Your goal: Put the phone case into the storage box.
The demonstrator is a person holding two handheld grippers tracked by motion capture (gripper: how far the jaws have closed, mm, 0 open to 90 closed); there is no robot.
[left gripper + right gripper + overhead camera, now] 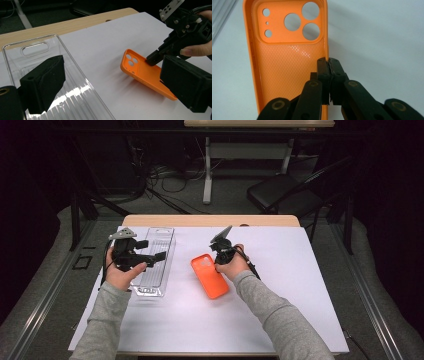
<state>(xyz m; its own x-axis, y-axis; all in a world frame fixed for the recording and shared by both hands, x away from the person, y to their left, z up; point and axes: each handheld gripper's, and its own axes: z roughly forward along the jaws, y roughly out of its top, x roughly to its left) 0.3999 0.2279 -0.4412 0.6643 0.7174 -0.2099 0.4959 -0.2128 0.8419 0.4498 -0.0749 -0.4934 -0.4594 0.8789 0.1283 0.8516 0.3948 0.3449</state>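
An orange phone case [210,279] [140,72] [284,65] lies inner side up near the middle of the white table cover, camera holes at its far end. My right gripper [217,264] [328,61] [151,60] is shut on the case's right side wall, one jaw inside and one outside. A clear plastic tray [156,270] [32,41] lies lengthwise to the left. My left gripper [152,251] [112,75] hovers over the tray, jaws wide open with nothing between them, pointing toward the case.
The white cover [285,270] spans the table, with a wooden strip [210,220] along the far edge. Beyond the table stand a black chair [285,192] and a desk leg [207,170], with cables on the floor.
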